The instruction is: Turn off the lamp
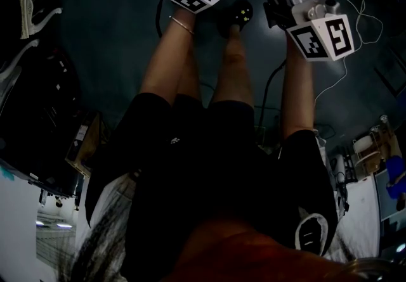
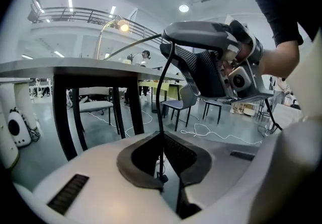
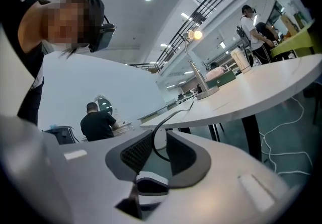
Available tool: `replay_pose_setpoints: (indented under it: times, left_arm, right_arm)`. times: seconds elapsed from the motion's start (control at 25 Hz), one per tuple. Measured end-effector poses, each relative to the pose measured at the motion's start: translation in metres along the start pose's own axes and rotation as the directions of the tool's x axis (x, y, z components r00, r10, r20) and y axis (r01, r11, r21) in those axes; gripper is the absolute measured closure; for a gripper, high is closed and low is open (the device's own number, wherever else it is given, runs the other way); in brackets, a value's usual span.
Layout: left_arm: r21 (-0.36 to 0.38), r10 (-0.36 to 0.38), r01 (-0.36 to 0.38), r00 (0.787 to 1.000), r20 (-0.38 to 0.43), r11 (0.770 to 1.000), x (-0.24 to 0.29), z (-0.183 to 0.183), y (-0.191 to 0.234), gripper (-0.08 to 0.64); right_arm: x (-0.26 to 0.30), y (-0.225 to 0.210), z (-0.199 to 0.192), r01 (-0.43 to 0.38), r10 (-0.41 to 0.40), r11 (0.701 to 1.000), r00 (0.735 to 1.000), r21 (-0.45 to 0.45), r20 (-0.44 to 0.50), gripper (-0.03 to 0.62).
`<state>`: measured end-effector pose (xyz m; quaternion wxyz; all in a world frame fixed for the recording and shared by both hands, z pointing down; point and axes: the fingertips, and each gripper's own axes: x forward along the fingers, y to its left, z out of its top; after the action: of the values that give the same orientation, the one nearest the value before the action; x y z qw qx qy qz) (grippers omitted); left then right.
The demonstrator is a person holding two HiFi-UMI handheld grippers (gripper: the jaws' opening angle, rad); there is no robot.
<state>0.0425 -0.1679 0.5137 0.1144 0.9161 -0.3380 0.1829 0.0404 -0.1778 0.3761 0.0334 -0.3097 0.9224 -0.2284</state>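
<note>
The lamp (image 3: 194, 34) stands lit on the white tabletop (image 3: 261, 92), at the upper centre of the right gripper view. Its black cord (image 3: 153, 140) hangs between the parted pads of the right claw (image 3: 161, 150), unpinched. The left claw (image 2: 162, 155) is nearly closed, nipping the cord.

left gripper (image 2: 162, 140): pale jaws fill the lower frame; the dark pads form a V, tips drawn together on a black cable (image 2: 160, 92).
cable run: straight up from the tips to the right gripper (image 2: 176, 47).
right gripper: upper right, held in a hand (image 2: 279, 59).
table (image 2: 75, 67): left side, pale top, dark legs.
lamp (image 2: 122, 26): far back above the table, lit.
floor: grey chair (image 2: 183, 99); loose white cord (image 2: 221, 135) beyond it.
</note>
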Motion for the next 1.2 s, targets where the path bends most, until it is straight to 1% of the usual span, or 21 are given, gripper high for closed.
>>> replay_pose_setpoints:
  times: [0.16,0.32,0.48,0.6,0.68,0.8,0.92,1.08,1.2]
  left_arm:
    - [-0.043,0.011,-0.01,0.999,0.031,0.999,-0.009,0.006,-0.005,0.535]
    - [-0.069,0.019,-0.015,0.998,0.062,0.998,-0.024,0.016,-0.011,0.535]
    - [-0.101,0.034,-0.022,0.993,0.114,0.995,-0.041,0.028,-0.014,0.535]
    - [-0.141,0.044,-0.02,0.985,0.169,0.99,-0.051,0.044,-0.012,0.535]
    - [-0.144,0.046,-0.018,0.98,0.193,0.989,-0.057,0.055,-0.012,0.535]
    - [-0.099,0.039,-0.02,0.979,0.201,0.995,-0.064,0.067,-0.014,0.535]
    - [-0.084,0.03,-0.012,0.977,0.211,0.996,-0.068,0.076,-0.018,0.535]
    - [-0.103,0.019,0.005,0.972,0.232,0.995,-0.072,0.086,-0.023,0.535]
    - [-0.11,0.008,0.02,0.969,0.245,0.994,-0.075,0.093,-0.027,0.535]
  right_arm:
    - [-0.011,-0.003,0.004,0.023,-0.022,0.998,1.0,-0.053,0.012,0.508]
    - [-0.027,-0.012,0.004,0.058,-0.056,0.997,0.998,-0.053,0.041,0.503]
    - [-0.039,-0.022,-0.018,0.101,-0.101,0.994,0.995,-0.038,-0.006,0.503]
    - [-0.044,-0.023,-0.031,0.102,-0.102,0.994,0.994,-0.031,-0.031,0.503]
    - [-0.044,-0.02,-0.039,0.089,-0.09,0.996,0.995,-0.031,-0.048,0.503]
    - [-0.042,-0.013,-0.05,0.061,-0.064,0.997,0.995,-0.046,-0.078,0.503]
    - [-0.038,-0.007,-0.062,0.034,-0.041,0.998,0.992,-0.061,-0.118,0.503]
    - [-0.034,0.004,-0.082,-0.05,0.023,0.99,0.979,-0.129,-0.2,0.503]
    - [-0.031,0.011,-0.092,-0.112,0.061,0.972,0.968,-0.205,-0.243,0.503]
